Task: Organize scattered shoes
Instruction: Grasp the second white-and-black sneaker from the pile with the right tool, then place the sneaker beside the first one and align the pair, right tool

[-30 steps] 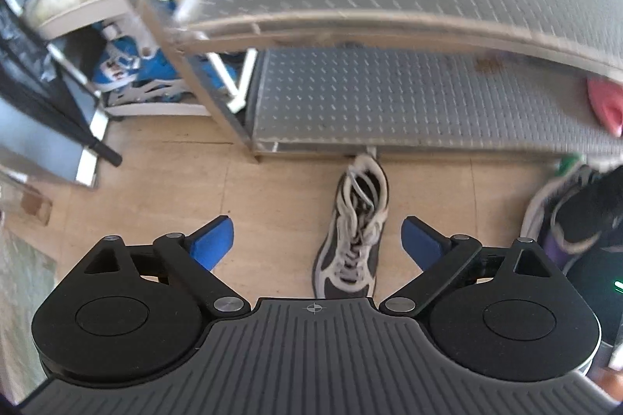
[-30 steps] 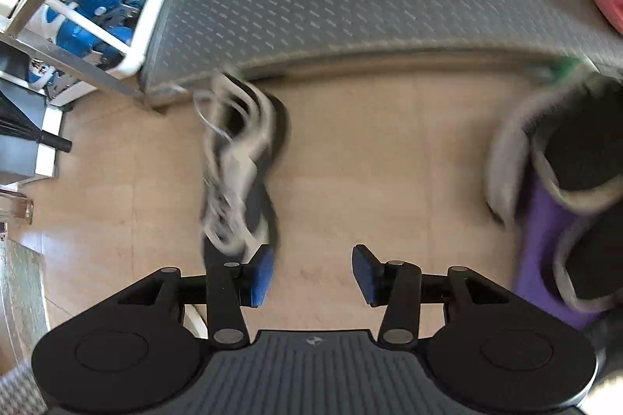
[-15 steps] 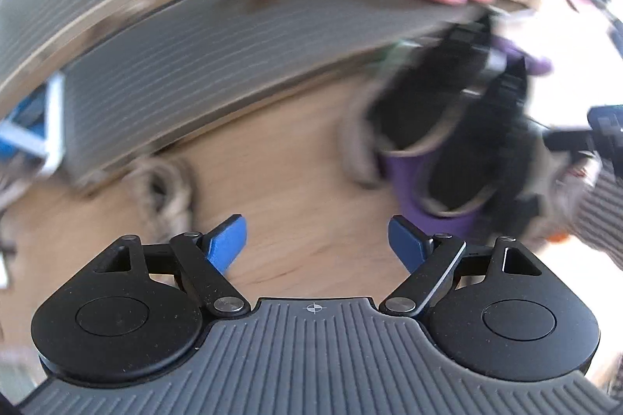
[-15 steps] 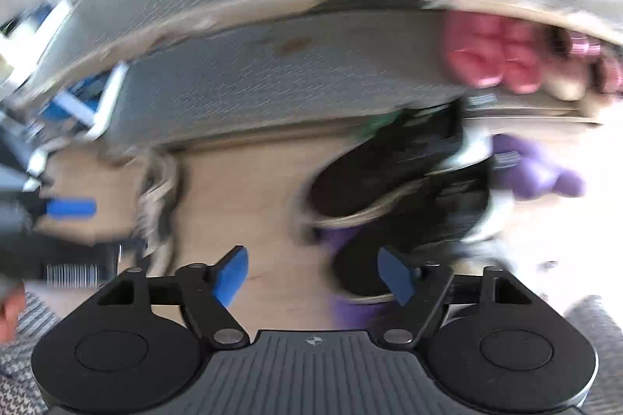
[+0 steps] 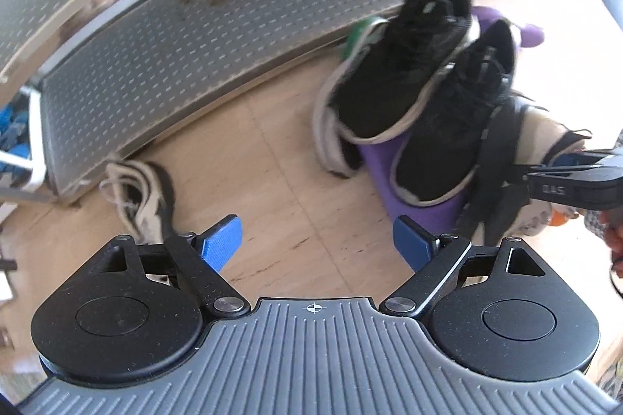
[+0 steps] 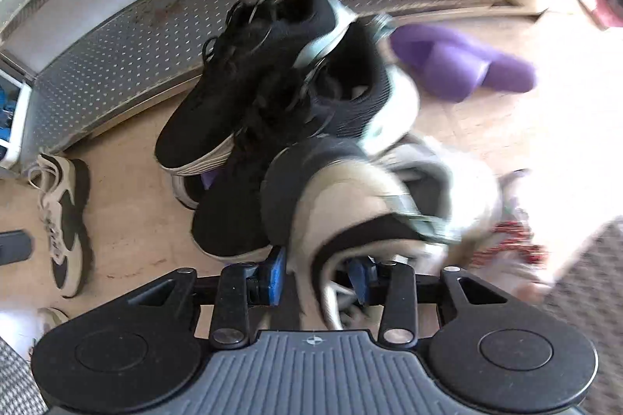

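Right claw (image 6: pixel 317 278) pinched on the edge of a grey shoe (image 6: pixel 350 204), jaws just closed in on it, shoe rim between the blue pads. Grey shoe lying in the pile on the floor, just in front of the rack (image 6: pixel 117 56), touching the two black shoes (image 6: pixel 241 95). Long way of the grey shoe running off from the claw and to the right, so probably a straight lift up, then a carry toward the rack. Left claw (image 5: pixel 317 245) wide apart, jaws just opened a little, nothing between the pads, only bare floor. Other grey shoe (image 5: pixel 144 189) by itself on the floor near the left end of the rack, lying to the left of the left claw, long way pointing at the rack. Left hand nearer to that one, likely next to grab.
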`<state>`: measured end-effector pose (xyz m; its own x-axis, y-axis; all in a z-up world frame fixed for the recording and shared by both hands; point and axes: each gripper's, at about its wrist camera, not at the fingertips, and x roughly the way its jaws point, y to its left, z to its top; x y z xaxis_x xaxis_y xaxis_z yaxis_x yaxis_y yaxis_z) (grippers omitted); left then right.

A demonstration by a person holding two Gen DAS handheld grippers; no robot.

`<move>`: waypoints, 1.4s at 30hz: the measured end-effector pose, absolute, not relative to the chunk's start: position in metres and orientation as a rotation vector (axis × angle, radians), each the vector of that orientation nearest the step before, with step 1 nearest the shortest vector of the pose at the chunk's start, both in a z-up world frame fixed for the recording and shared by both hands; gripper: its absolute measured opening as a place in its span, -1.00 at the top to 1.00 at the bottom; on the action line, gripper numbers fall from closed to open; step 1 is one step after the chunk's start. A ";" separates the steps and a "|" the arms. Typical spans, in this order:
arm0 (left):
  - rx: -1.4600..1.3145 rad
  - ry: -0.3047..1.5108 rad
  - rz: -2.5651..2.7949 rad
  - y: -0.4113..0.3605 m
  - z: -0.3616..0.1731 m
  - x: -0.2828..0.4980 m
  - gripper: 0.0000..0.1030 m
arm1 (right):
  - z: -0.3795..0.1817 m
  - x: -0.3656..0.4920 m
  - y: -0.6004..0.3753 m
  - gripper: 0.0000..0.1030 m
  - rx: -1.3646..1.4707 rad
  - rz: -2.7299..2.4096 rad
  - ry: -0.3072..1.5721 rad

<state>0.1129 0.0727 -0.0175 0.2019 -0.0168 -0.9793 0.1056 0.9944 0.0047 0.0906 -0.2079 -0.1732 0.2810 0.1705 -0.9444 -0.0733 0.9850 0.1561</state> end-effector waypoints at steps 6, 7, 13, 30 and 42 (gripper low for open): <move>0.033 1.343 -0.008 0.115 -0.010 0.108 -0.74 | -0.158 0.065 -0.177 0.64 0.027 0.215 1.215; 0.013 1.337 0.009 0.125 -0.006 0.106 -0.74 | -0.148 0.059 -0.168 0.72 0.011 0.245 1.207; -0.092 1.268 0.121 0.181 0.020 0.095 -0.74 | -0.094 0.033 -0.097 0.76 -0.070 0.440 1.193; -0.295 1.148 0.378 0.295 0.057 0.065 -0.81 | -0.130 0.104 0.105 -0.18 -0.197 0.510 1.235; -0.327 1.172 0.363 0.294 0.050 0.063 -0.82 | -0.237 0.090 0.080 -0.59 -0.267 0.575 1.410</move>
